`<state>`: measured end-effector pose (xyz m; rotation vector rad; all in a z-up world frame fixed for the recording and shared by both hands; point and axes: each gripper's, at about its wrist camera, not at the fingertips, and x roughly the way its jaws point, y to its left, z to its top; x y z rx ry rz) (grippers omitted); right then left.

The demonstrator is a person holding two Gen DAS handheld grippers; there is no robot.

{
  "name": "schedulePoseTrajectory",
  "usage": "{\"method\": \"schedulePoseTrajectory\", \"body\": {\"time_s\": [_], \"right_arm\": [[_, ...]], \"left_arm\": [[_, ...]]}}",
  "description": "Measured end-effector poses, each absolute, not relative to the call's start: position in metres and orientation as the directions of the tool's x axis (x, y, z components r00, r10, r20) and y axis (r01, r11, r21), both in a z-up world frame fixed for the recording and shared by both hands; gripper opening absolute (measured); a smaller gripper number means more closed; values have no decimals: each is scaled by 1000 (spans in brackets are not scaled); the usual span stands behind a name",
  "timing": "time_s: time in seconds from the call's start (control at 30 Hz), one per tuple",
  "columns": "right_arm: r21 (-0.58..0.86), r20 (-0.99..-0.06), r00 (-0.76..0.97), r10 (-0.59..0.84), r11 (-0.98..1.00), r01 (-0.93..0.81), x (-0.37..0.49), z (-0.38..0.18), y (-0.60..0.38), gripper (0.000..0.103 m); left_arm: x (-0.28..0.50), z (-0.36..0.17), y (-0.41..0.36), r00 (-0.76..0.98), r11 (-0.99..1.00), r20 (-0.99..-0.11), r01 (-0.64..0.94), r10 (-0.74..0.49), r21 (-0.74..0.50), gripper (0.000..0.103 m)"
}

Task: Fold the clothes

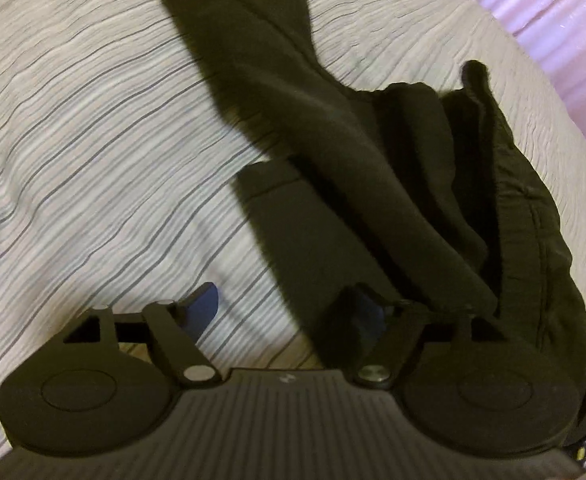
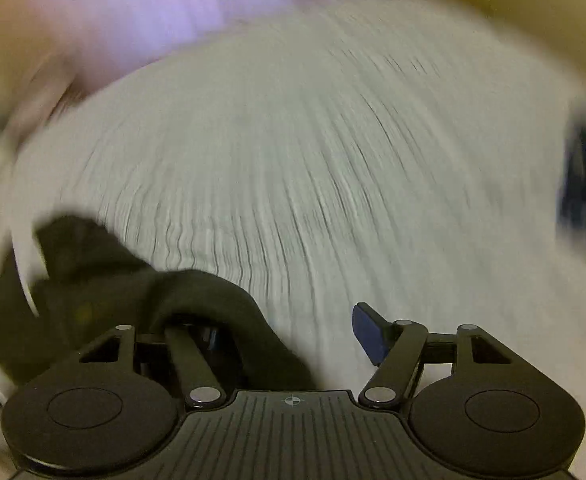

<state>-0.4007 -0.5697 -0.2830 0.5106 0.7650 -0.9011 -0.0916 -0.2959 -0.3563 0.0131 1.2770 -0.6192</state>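
Observation:
A dark olive garment (image 1: 333,140) lies crumpled on a white striped bed cover (image 1: 73,160). One long part stretches away to the top of the left wrist view, and a shorter flap lies in front. My left gripper (image 1: 285,312) is open just above the cover. Its right finger (image 1: 367,318) is at the garment's near edge and its left finger (image 1: 203,304) is over bare cover. In the blurred right wrist view, my right gripper (image 2: 289,336) is open. A fold of the dark garment (image 2: 141,292) drapes over and hides its left finger. Its right finger (image 2: 367,332) is bare.
The bed cover (image 2: 313,180) fills most of the right wrist view. Pale lilac curtain (image 1: 553,8) hangs beyond the bed's far right edge. A blurred dark blue object (image 2: 585,184) sits at the right edge of the right wrist view.

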Motion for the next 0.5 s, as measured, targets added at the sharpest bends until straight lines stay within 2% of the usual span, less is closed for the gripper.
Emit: {"method": "schedulePoseTrajectory", "body": {"time_s": [0.07,0.13,0.23,0.3,0.4,0.47,0.5], "right_arm": [[-205,-719,368,-589,687,697,-383,-283,-542,67],[-481,-647,377,-662,739,473,-369,-289,-510,67],[-753,-548,458,-700,651,94,-369,-309,-465,67],[-814,-519,535,-666,576,-72,-377,-322,-442,67],[-845,-496,590,-637,510,-159,-371,-337,-431,67],[-850,-488,605,-629,500,-166,-361,-343,-432,67],[-843,-491,619,-613,512,-163,-358,-342,-433,66]], "left_arm": [[-94,-358,-301,155,826,-887,460,-436,-326,35],[-92,-359,-301,142,819,-880,456,-454,-349,23],[-88,-364,-299,122,812,-872,443,-474,-379,22],[-87,-366,-297,112,811,-868,430,-484,-397,21],[-89,-368,-294,116,811,-858,411,-500,-417,21],[-87,-364,-292,110,800,-849,416,-517,-433,12],[-86,-362,-291,107,793,-844,420,-526,-441,10]]}}
